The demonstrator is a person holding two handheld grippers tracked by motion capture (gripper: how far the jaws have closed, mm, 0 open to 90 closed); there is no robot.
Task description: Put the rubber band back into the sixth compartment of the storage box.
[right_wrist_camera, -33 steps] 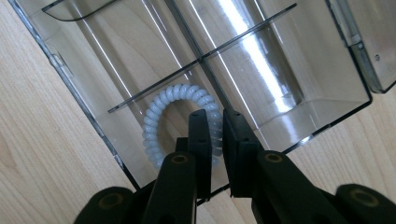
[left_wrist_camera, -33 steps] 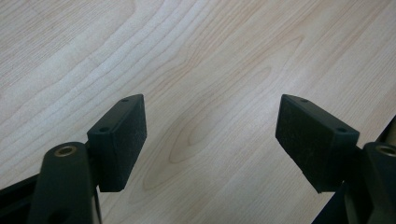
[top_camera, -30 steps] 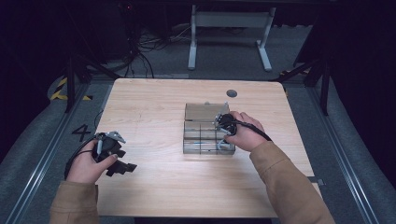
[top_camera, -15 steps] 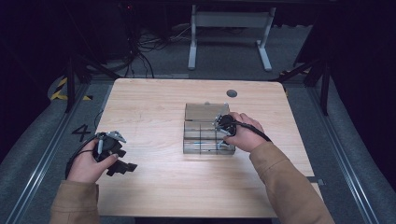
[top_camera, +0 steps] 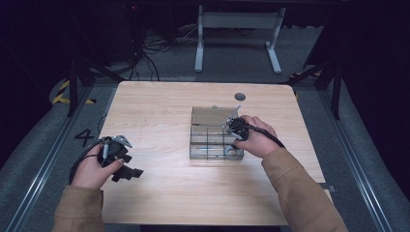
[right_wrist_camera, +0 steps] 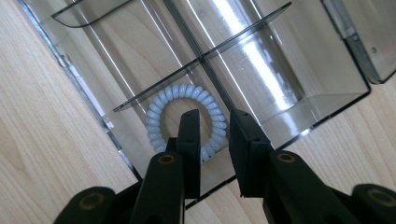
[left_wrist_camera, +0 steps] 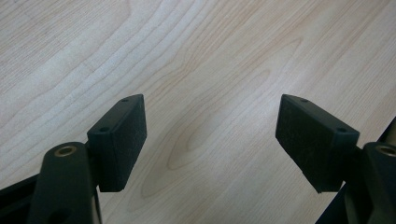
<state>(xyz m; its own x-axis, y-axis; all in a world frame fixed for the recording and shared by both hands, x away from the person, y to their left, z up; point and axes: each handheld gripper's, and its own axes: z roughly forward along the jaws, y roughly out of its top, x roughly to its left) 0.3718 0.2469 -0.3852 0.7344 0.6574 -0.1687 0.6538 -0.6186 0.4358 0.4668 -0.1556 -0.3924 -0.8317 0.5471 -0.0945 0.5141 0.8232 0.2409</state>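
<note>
Two handheld grippers sit over a light wooden table (top_camera: 159,116). At the lower left of the high view, the left gripper (top_camera: 126,172) rests near the table's edge; in the left gripper view its black jaws stand wide apart with nothing but bare wood grain between them. Right of the frame's middle, the right gripper (top_camera: 234,129) reaches into a clear plastic divided organiser box (top_camera: 205,145), whose lid lies open behind it. In the right gripper view, a pale blue spiral hair tie (right_wrist_camera: 161,109) lies in the compartment at lower centre. The jaws are nearly closed, one inside the ring, one just outside, straddling its near coil; whether they grip it I cannot tell.
</note>
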